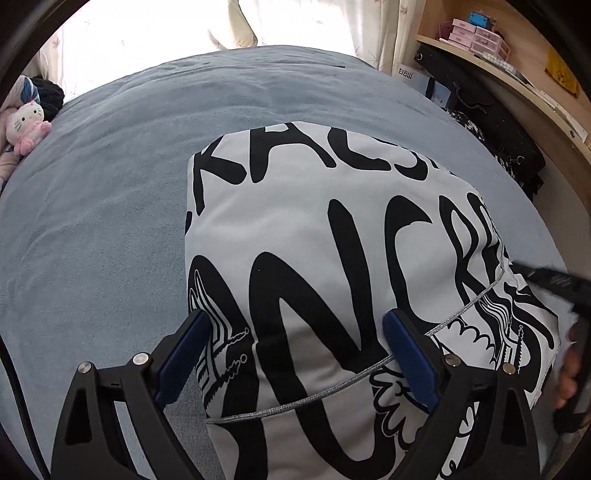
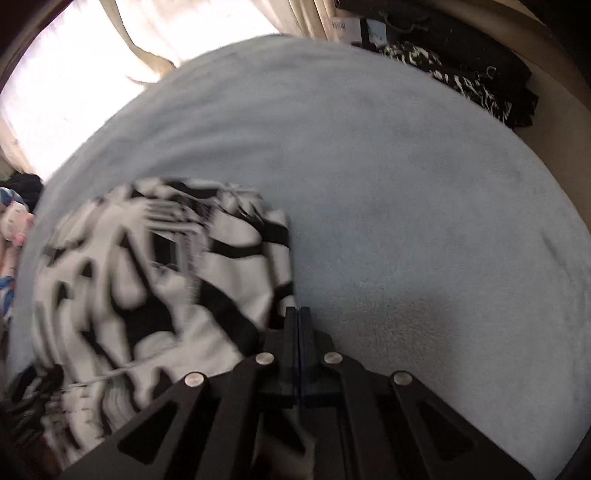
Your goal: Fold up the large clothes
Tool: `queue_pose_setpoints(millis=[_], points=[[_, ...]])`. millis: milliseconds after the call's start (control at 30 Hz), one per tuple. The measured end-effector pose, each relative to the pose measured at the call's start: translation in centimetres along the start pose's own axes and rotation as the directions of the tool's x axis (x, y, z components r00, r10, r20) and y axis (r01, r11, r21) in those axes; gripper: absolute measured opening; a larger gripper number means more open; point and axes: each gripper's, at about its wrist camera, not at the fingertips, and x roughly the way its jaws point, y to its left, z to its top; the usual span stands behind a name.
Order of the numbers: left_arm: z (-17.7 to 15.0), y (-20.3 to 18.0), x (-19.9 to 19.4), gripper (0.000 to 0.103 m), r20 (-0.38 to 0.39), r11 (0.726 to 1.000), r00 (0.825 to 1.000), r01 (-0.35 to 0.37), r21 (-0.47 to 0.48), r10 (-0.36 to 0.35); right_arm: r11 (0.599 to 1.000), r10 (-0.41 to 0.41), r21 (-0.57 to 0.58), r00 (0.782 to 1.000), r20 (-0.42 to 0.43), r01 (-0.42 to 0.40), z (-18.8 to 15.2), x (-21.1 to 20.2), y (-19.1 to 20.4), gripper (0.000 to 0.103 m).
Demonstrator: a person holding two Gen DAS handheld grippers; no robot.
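Observation:
A white garment with big black lettering [image 1: 332,236] lies folded on the grey-blue bed [image 1: 103,192]. My left gripper [image 1: 297,332] is open above its near part, blue-padded fingers [image 1: 410,354] spread wide, nothing between them. In the right wrist view the garment [image 2: 155,280] is motion-blurred at the left. My right gripper [image 2: 298,314] is shut, its fingers pressed together at the garment's right edge; I cannot tell whether cloth is pinched. The right gripper also shows at the right edge of the left wrist view [image 1: 554,284].
A Hello Kitty plush [image 1: 27,125] sits at the bed's left edge. Dark clothes [image 1: 491,122] lie piled at the bed's right side below a wooden shelf with pink boxes [image 1: 476,35]. Bright curtains [image 1: 155,26] hang behind the bed.

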Motion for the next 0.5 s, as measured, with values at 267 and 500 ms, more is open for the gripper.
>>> queue_pose_setpoints(millis=[267, 500], points=[[-0.1, -0.2, -0.8, 0.093, -0.002, 1.000, 1.000, 0.018, -0.018, -0.018, 0.967, 0.214, -0.143, 0.977, 0.013, -0.210, 0.2, -5.2, 6.4, 0.025], [-1.4, 1.0, -7.0, 0.087, 0.099, 0.994, 0.991, 0.096, -0.051, -0.091, 0.924, 0.306, -0.217, 0.949, -0.075, -0.315, -4.1, -5.0, 8.8, 0.025]])
